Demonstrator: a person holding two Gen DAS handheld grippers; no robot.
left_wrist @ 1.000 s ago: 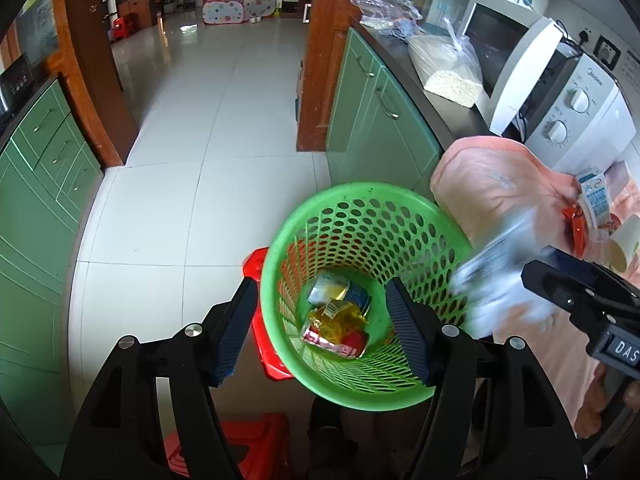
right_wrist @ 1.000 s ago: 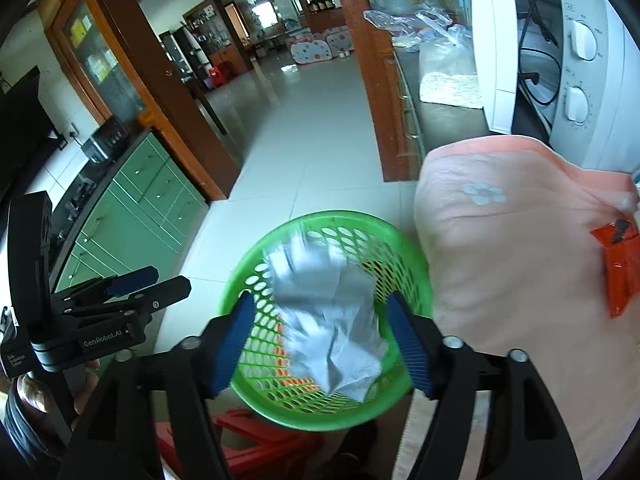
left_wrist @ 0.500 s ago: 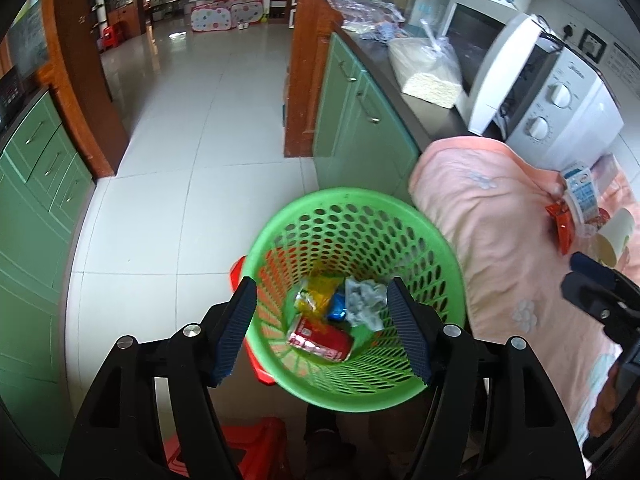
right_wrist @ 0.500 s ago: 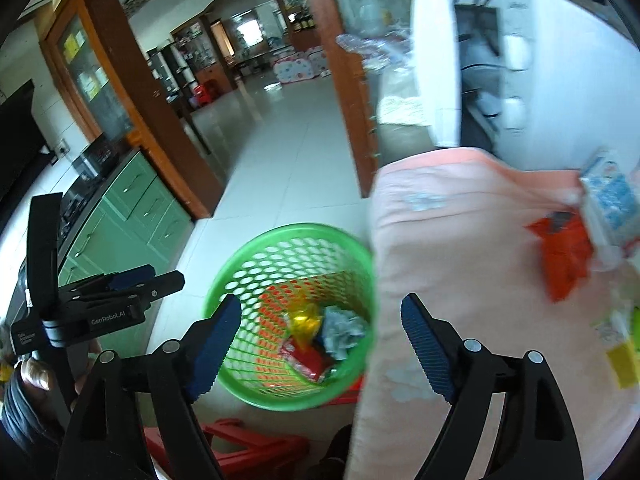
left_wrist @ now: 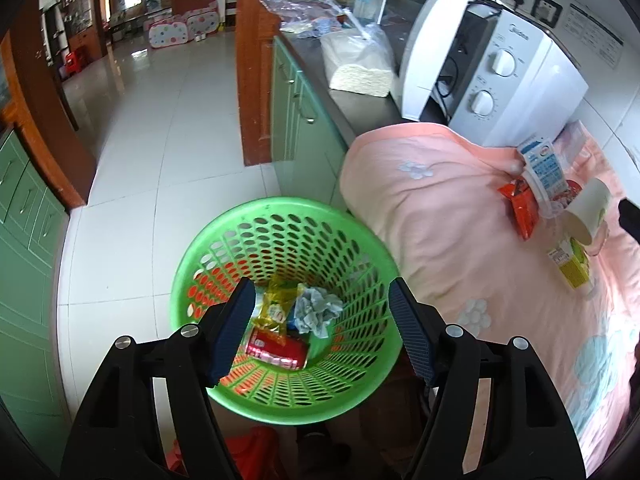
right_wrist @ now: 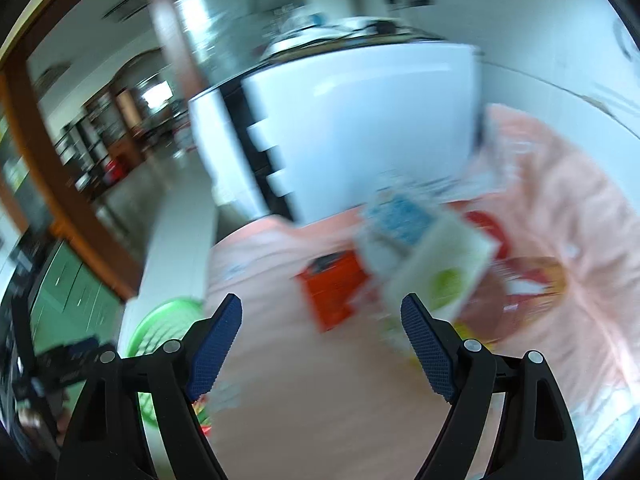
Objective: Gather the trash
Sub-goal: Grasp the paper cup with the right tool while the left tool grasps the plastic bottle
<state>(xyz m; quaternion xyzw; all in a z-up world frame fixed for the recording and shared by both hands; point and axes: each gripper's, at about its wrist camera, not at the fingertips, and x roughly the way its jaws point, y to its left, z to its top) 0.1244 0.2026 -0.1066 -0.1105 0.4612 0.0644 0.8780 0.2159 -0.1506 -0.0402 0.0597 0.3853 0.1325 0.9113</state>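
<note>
A green mesh basket (left_wrist: 224, 248) stands on the floor beside the counter. It holds a red can (left_wrist: 276, 350), a yellow wrapper (left_wrist: 276, 304) and a crumpled grey paper (left_wrist: 318, 308). My left gripper (left_wrist: 320, 328) is open and empty above the basket. On the pink cloth (left_wrist: 440, 240) lie an orange packet (left_wrist: 522, 208), a blue-white carton (left_wrist: 544, 168), a paper cup (left_wrist: 588, 212) and a yellow box (left_wrist: 572, 268). My right gripper (right_wrist: 322, 344) is open and empty, facing the blurred orange packet (right_wrist: 334, 288) and the cup (right_wrist: 440, 272).
A white microwave (left_wrist: 492, 68) stands at the back of the counter, with a plastic bag of white grains (left_wrist: 360, 60) beside it. Green cabinets (left_wrist: 300, 112) run below. A red stool (left_wrist: 256, 452) sits under the basket. White tiled floor (left_wrist: 140, 140) lies to the left.
The crumpled grey paper left my right gripper and now lies in the basket. My right gripper opened and swung right toward the trash on the pink cloth. The left gripper stayed over the basket.
</note>
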